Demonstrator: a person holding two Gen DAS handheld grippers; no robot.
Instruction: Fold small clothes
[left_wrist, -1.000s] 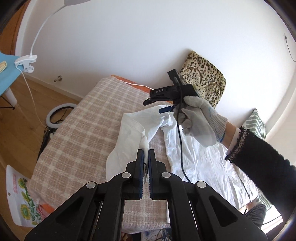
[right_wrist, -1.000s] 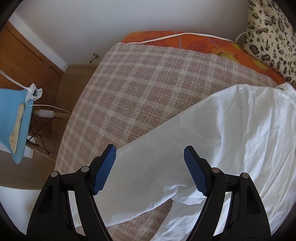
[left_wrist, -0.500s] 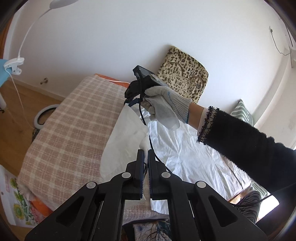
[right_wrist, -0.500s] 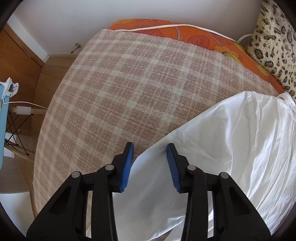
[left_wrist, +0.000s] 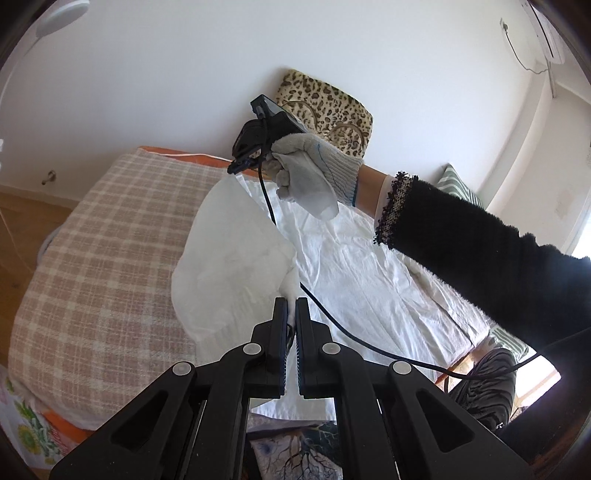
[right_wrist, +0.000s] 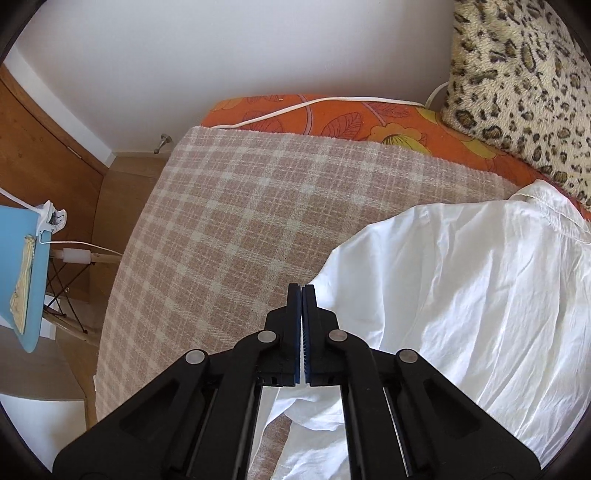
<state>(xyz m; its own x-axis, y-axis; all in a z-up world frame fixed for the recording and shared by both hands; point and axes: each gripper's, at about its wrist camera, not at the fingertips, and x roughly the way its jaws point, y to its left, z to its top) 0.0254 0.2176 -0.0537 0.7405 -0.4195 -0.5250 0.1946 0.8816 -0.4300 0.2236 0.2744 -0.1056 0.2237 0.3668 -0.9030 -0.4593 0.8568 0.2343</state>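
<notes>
Left tongs (left_wrist: 291, 306): jaws together, clamped on a bunched fold of the white shirt (left_wrist: 354, 266). The cloth pinched there rises off the bed in a loose, rounded flap (left_wrist: 229, 258) that hangs between the two tongs.

Right tongs (right_wrist: 302, 291): jaws together, clamped on the edge of the white shirt (right_wrist: 461, 280) where its hem meets the checked blanket (right_wrist: 229, 229). A thin strip of white cloth shows between the blue pads (right_wrist: 295, 332). In the left wrist view the right tongs (left_wrist: 240, 168) appear at the far upper corner of the raised flap, carried by a gloved hand (left_wrist: 310, 173). A black sleeve (left_wrist: 480, 251) runs from the glove toward the right edge of the view. A black cable (left_wrist: 332, 314) drops from this tool across the shirt.

Shirt position: the body of the shirt lies spread and wrinkled on the right part of the bed, on top of the checked blanket; its collar (right_wrist: 554, 206) points toward the leopard-print cushion (right_wrist: 517, 74). The left part of the blanket is bare.

Surroundings: an orange flowered sheet (right_wrist: 332, 118) shows beyond the blanket, with a white cord (right_wrist: 295, 107) lying along it. The cushion leans against the white wall (left_wrist: 184, 74). A blue board (right_wrist: 18, 266) with a white clip (right_wrist: 51, 218) stands left of the bed over the wooden floor (right_wrist: 122, 192).
</notes>
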